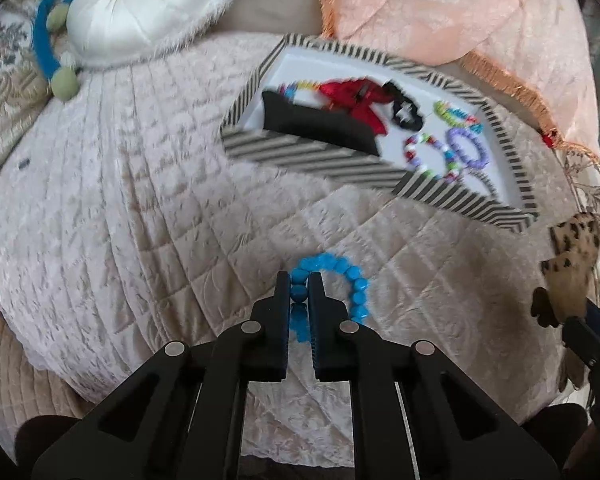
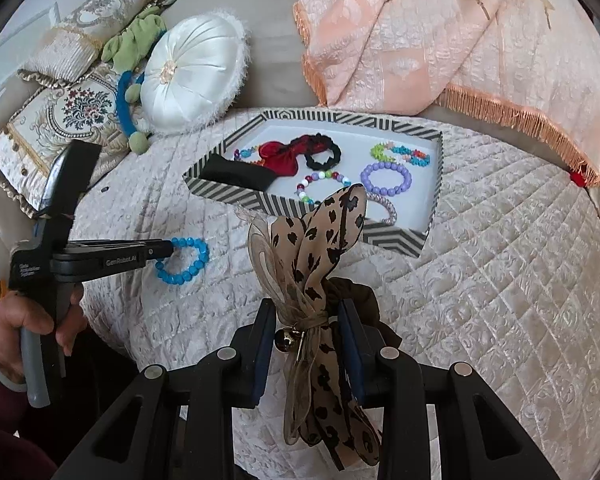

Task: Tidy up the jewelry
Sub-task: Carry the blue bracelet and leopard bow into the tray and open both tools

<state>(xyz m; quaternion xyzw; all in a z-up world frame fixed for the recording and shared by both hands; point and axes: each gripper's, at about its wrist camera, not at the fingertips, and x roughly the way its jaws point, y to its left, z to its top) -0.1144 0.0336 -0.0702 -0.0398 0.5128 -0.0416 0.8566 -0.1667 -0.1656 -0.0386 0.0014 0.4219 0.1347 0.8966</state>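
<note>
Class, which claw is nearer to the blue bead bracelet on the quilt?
Left. The left claw is shut on the blue bead bracelet. The right claw is off to its right, holding the leopard-print scrunchie.

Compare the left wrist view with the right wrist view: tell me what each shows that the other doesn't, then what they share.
Only the left wrist view shows the left gripper from behind, its jaws closed on the blue bead bracelet.

Only the right wrist view shows the person's hand on the left gripper's handle, the embroidered floral cushion, and the right gripper around the leopard-print bow scrunchie.

Both show the striped tray holding the purple bracelet, red bow and black scrunchie, plus the white round pillow and peach fringed cloth.
</note>
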